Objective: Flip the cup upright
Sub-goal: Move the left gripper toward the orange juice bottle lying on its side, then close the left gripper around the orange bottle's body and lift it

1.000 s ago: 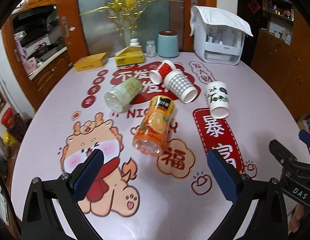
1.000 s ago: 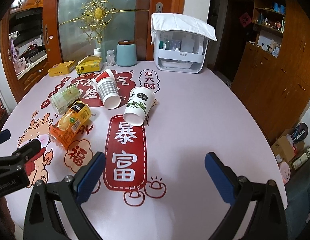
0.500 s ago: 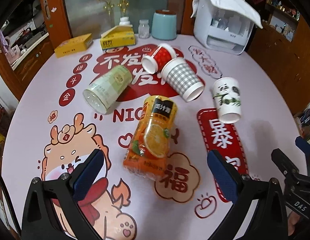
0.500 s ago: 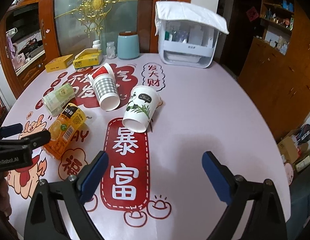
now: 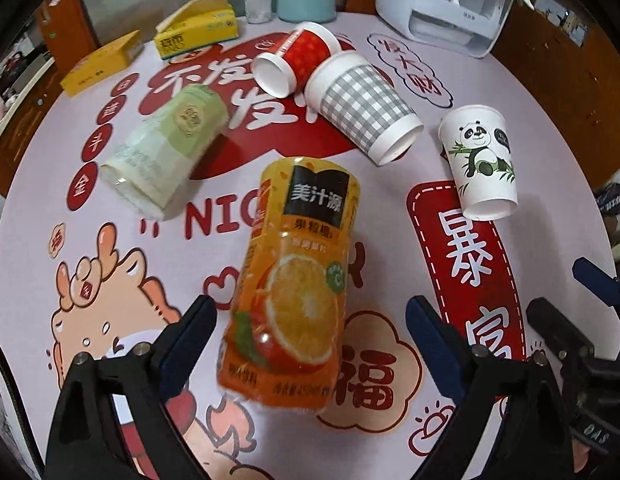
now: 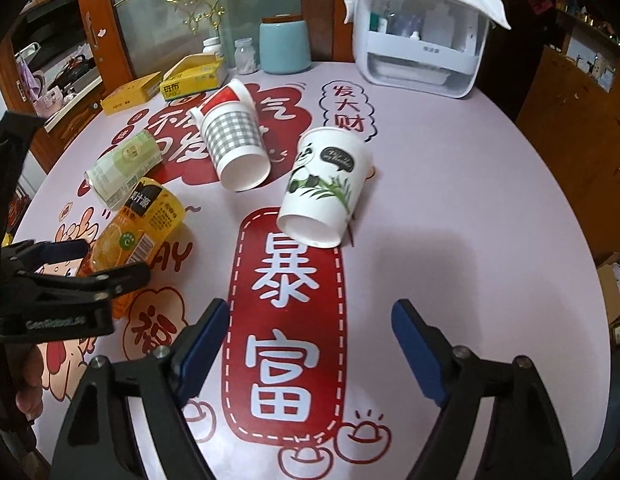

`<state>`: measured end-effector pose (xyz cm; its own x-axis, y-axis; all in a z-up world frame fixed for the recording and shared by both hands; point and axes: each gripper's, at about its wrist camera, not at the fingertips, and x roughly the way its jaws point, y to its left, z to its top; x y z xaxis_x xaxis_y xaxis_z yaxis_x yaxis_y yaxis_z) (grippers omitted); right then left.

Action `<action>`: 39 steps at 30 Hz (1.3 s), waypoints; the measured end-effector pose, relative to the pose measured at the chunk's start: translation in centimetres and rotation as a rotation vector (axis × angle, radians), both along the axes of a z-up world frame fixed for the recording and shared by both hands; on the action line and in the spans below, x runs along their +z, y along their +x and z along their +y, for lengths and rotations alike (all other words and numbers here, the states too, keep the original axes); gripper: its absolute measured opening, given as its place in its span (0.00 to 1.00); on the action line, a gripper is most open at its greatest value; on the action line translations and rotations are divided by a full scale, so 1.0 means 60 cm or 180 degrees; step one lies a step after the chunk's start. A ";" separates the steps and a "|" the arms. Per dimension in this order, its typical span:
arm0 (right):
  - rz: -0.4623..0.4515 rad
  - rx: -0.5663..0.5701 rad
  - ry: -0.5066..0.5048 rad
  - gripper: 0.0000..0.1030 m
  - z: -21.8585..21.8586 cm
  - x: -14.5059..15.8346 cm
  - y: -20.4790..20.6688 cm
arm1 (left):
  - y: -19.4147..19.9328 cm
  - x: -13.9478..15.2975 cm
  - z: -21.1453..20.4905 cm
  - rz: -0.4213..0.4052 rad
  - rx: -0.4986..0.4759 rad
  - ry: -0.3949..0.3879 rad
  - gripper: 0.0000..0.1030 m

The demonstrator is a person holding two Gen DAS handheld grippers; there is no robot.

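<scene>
Several cups lie on their sides on the pink printed table [image 5: 529, 112]. An orange juice cup [image 5: 294, 292] lies with its open end between the open fingers of my left gripper [image 5: 310, 328], not gripped; it also shows in the right wrist view [image 6: 138, 228]. A panda cup [image 6: 323, 184] lies ahead of my open, empty right gripper [image 6: 310, 332] and shows in the left wrist view [image 5: 481, 160]. A grey check cup [image 5: 361, 104], a red cup [image 5: 298, 56] and a pale green cup [image 5: 166, 144] lie farther back.
At the back stand a white dispenser box [image 6: 425, 36], a light blue canister [image 6: 284, 44], small jars [image 6: 246, 56] and two yellow boxes [image 6: 194, 78]. The left gripper [image 6: 66, 280] shows at the left of the right wrist view.
My left gripper has moved forward and down until its fingers flank the orange juice cup. My right gripper has moved forward toward the panda cup. No cup has moved.
</scene>
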<state>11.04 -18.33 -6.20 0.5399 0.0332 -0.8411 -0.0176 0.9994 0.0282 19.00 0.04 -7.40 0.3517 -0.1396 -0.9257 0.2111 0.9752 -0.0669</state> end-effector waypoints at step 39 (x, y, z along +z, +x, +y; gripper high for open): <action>0.0203 -0.0295 0.0008 0.78 -0.052 -0.037 -0.059 | -0.130 -0.013 -0.002 0.0505 0.0646 -0.0989 0.56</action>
<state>7.51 -21.45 -8.40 0.4860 -0.0122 -0.8739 0.0767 0.9966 0.0288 11.23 -0.05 -8.20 0.2570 -0.3637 -0.8954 -0.0202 0.9243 -0.3812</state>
